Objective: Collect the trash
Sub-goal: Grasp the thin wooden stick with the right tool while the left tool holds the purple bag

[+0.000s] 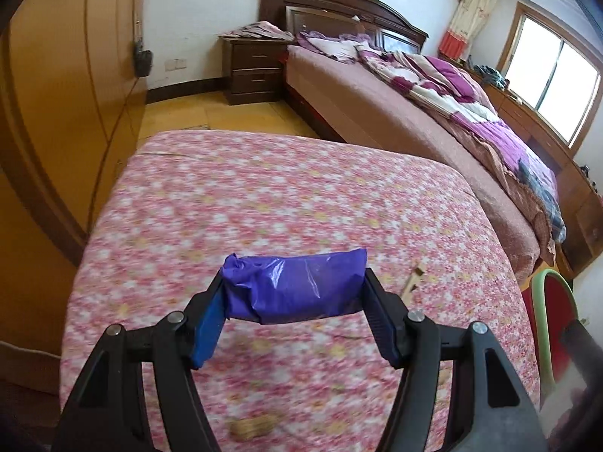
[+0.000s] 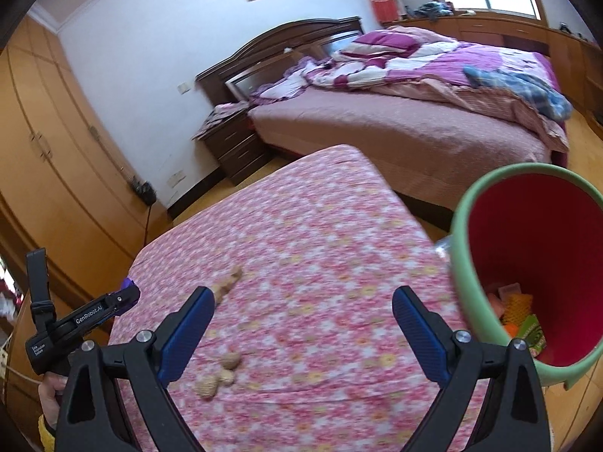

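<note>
A crumpled purple plastic bag is clamped between the blue pads of my left gripper, lifted above the pink flowered tablecloth. The right wrist view shows that left gripper at the far left with a bit of purple bag at its tip. My right gripper is open and holds nothing, hovering over the cloth. Peanut shells lie under it, with more shells further back. A trash bin with a green rim and red inside stands right of the table, with wrappers at its bottom.
A small wooden scrap and a peanut shell lie on the cloth. The bin's rim shows at the table's right. Beyond are a bed, a dark nightstand and wooden wardrobes. A person's hand holds the left gripper.
</note>
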Action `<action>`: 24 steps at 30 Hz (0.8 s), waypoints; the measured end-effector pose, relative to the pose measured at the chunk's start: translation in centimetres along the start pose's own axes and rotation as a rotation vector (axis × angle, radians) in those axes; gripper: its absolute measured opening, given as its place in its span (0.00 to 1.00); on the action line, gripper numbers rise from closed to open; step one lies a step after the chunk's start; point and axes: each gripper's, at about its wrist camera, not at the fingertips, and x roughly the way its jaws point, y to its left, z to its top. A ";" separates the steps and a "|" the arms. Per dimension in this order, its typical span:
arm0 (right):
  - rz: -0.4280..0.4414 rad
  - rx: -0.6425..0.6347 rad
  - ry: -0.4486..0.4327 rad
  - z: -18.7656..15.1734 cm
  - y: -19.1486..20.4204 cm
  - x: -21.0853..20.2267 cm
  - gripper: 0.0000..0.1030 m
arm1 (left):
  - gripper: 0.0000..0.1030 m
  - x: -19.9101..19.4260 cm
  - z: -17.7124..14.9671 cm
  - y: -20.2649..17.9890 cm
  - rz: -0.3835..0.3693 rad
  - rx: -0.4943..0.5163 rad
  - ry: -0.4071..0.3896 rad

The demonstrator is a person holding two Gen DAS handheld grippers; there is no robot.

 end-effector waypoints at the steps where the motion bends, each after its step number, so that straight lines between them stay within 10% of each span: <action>1: 0.005 -0.009 0.004 0.1 0.5 0.2 0.95 | 0.65 -0.2 -0.1 0.5 0.002 -0.004 -0.003; 24: -0.012 -0.131 0.229 -2.7 10.3 12.7 0.67 | 0.65 1.6 -2.3 7.2 0.084 -0.081 -0.033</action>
